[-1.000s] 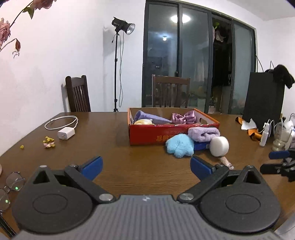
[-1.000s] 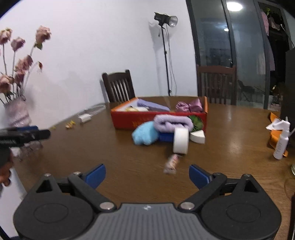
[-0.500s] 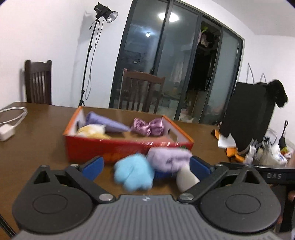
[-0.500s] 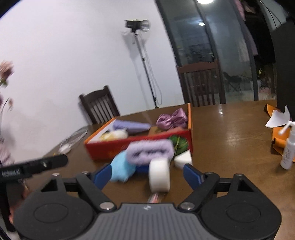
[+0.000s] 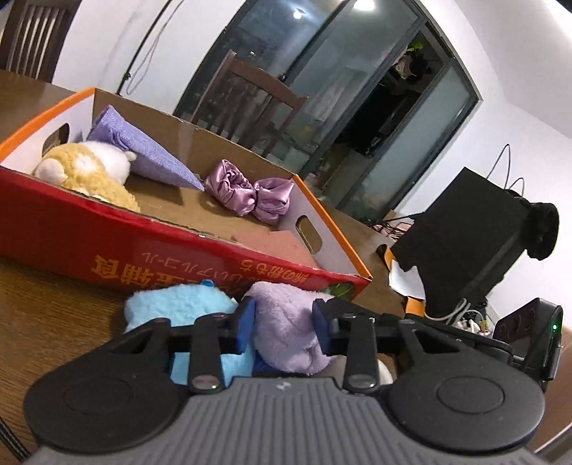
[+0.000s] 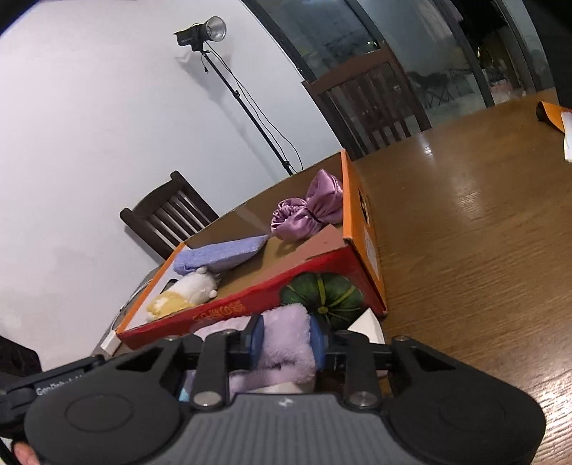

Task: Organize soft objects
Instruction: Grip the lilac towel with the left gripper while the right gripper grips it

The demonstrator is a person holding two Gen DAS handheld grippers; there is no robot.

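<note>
A fluffy lilac towel (image 5: 286,343) lies on the table against the near side of a red and orange cardboard box (image 5: 107,243). My left gripper (image 5: 282,314) has one end of the towel between its blue pads, which press into the pile while its jaws are closing. My right gripper (image 6: 286,338) is closing on the other end of the lilac towel (image 6: 286,361), its pads squeezing it. A light blue plush (image 5: 178,307) sits just left of the towel. Inside the box (image 6: 250,304) are a yellow and white plush (image 5: 89,168), a folded purple cloth (image 5: 143,153) and a satin purple bow (image 5: 250,193).
A white sponge (image 6: 368,327) lies by the box's corner, right of the towel. A black bag (image 5: 464,232), orange paper and cables crowd the table's right side. Two dark chairs (image 6: 375,100) and a lamp stand (image 6: 200,32) stand beyond the wooden table (image 6: 464,232).
Both grippers have come forward and down to the pile in front of the box and rolled sideways. Their jaws have gone from wide open to closed on the lilac towel.
</note>
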